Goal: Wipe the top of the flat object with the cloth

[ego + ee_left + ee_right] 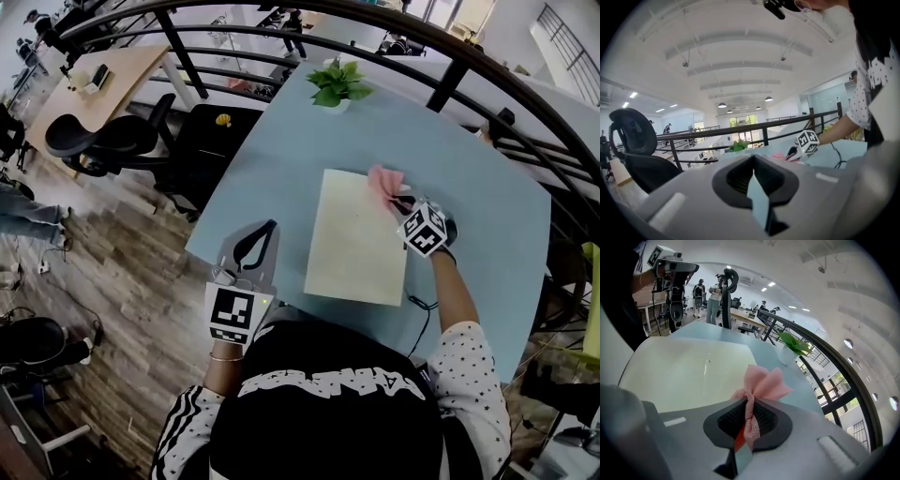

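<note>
Right gripper view is showing my right tool (746, 427) clamping the pink cloth (761, 383) by its gathered middle. The cloth looks light, limp and soft, so I am judging that a sound hold. Its loose end is fanning over the far corner of the stiff cream flat object (689, 371), which is lying on the blue table (469, 169). My left tool (757, 197) is hovering with jaws together, empty.

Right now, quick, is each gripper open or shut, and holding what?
Left gripper: shut, empty.
Right gripper: shut on the cloth.
</note>
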